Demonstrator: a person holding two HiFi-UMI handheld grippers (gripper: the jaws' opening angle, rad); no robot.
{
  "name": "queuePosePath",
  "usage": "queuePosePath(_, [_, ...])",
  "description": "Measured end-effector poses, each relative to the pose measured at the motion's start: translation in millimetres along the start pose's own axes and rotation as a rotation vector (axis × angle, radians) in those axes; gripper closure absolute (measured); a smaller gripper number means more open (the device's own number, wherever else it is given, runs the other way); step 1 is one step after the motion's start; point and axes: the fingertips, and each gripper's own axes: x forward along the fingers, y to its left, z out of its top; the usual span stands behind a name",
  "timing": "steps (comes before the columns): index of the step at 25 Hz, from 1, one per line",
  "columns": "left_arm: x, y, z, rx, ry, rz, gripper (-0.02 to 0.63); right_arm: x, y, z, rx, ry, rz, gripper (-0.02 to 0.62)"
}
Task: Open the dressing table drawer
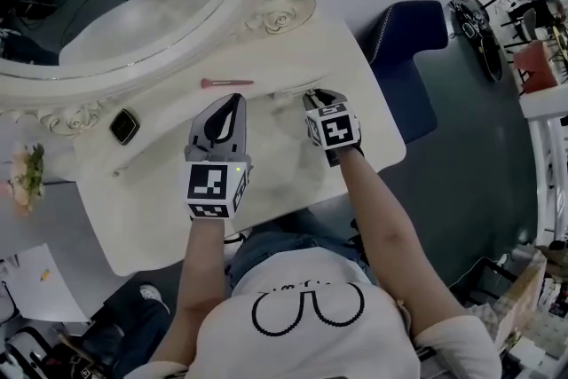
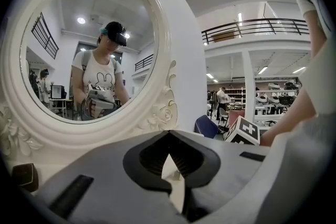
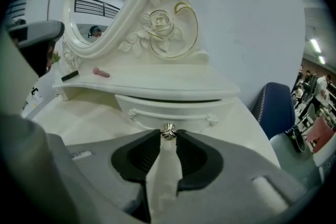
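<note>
A white dressing table [image 1: 151,209] carries a small curved drawer [image 3: 173,107] under its mirror shelf. My right gripper [image 3: 168,134] points down at the drawer front. Its jaws are shut on the little metal drawer knob [image 3: 168,131], which sits between the fingertips. In the head view my right gripper [image 1: 315,96] reaches the drawer [image 1: 293,90] at the shelf's right end. My left gripper [image 1: 232,99] hovers over the tabletop left of it, facing the mirror. The left gripper [image 2: 168,132] has its tips together and holds nothing.
An oval mirror [image 1: 133,13] in a carved white frame stands behind the shelf. A pink makeup brush [image 1: 226,83] and a small dark box [image 1: 124,126] lie on the shelf. A blue chair [image 1: 408,49] stands right of the table, and flowers [image 1: 27,173] at its left.
</note>
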Motion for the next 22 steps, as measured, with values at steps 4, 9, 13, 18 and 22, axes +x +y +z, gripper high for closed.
queuePosePath(4, [-1,-3,3,-0.016,-0.009,0.026,0.609,-8,1,-7,-0.006,0.012,0.003,0.500])
queuePosePath(9, [-4,-8,4,-0.029,-0.020,0.047,0.609,-18,3,-17,-0.003,0.019,0.017,0.500])
queuePosePath(13, [-7,-9,5,-0.037,-0.028,0.065,0.607,-24,5,-25,0.007,0.027,0.031,0.500])
queuePosePath(18, [-15,-14,7,-0.032,-0.038,0.069,0.607,-32,8,-34,0.018,0.032,0.035,0.499])
queuePosePath(22, [-22,-20,7,-0.027,-0.038,0.071,0.607,-37,9,-39,0.017,0.035,0.032,0.499])
